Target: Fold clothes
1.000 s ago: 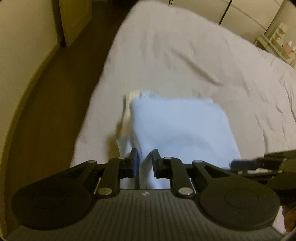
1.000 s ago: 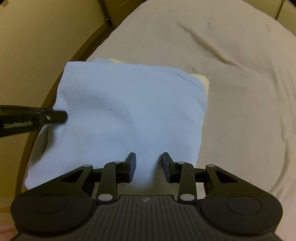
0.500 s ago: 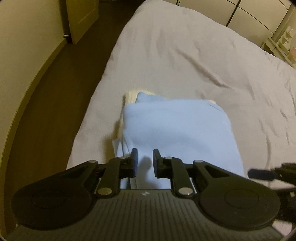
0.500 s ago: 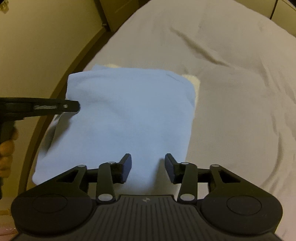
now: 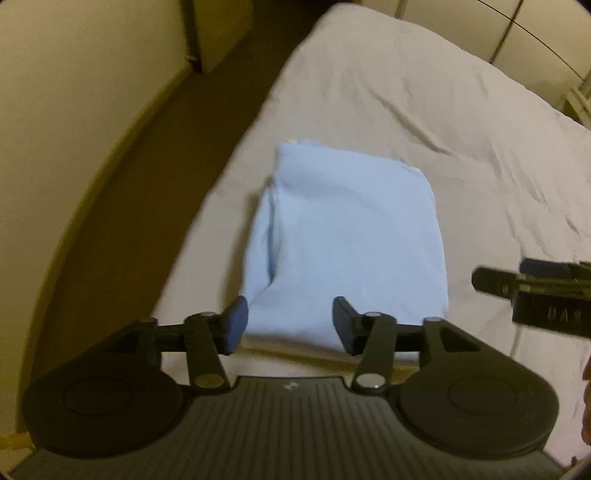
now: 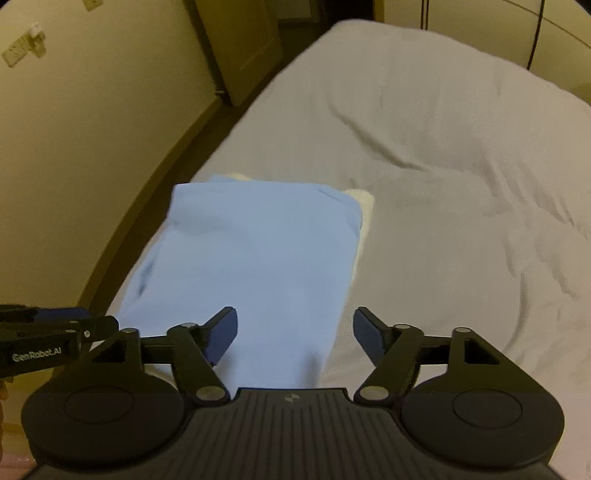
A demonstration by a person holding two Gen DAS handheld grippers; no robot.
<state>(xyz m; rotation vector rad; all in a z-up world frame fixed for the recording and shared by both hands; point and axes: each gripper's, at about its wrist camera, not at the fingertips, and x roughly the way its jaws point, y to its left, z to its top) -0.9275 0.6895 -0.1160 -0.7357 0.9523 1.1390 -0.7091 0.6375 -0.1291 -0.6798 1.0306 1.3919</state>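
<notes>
A folded light blue garment (image 5: 347,236) lies flat near the bed's left edge; it also shows in the right wrist view (image 6: 251,266). A cream cloth (image 6: 364,206) peeks out from under its far right corner. My left gripper (image 5: 290,323) is open and empty, just above the garment's near edge. My right gripper (image 6: 295,334) is open and empty over the garment's near right part. The right gripper's tip (image 5: 532,284) shows at the right of the left wrist view, and the left gripper's tip (image 6: 55,332) at the left of the right wrist view.
The bed (image 6: 461,184) has a wrinkled white sheet stretching far and right. Dark floor (image 5: 122,192) and a beige wall (image 5: 74,92) run along the bed's left side. A door (image 6: 240,44) stands at the far end and closet doors (image 5: 498,33) behind the bed.
Both grippers have opened wide and let go of the blue garment, which now lies flat on the bed. Both have drawn back toward its near edge.
</notes>
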